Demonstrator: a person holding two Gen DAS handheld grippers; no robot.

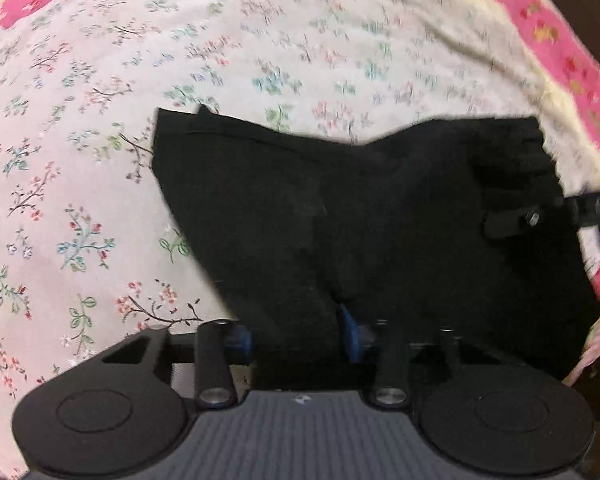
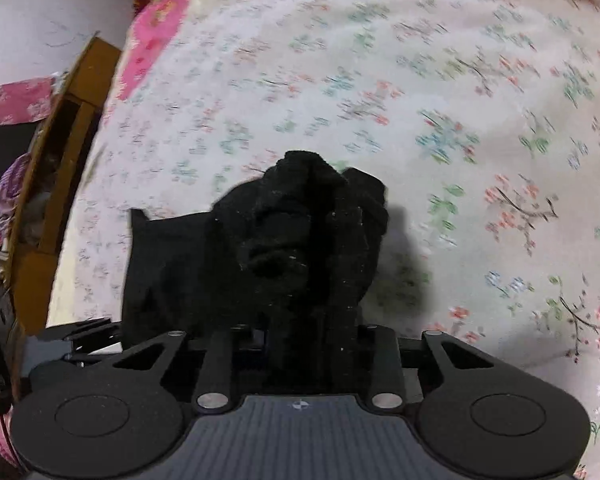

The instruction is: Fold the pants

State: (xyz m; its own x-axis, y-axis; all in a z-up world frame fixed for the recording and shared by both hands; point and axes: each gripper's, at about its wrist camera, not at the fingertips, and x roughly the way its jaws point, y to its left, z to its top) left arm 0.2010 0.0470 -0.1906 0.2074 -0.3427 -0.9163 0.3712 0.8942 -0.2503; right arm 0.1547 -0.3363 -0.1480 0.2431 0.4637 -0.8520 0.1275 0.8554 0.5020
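Black pants [image 1: 380,220] lie bunched on the floral bedsheet [image 1: 100,120], hiding most of both grippers. Left gripper [image 1: 296,332] sits at the pants' near edge, fingers narrow with cloth between them. Right gripper [image 2: 296,320] is clamped on a gathered wad of pants, lifted off the sheet.

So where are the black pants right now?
The black pants lie on the flowery bedsheet, filling the middle of the left view, and in the right view a bunched edge of them sits in the right gripper jaws.
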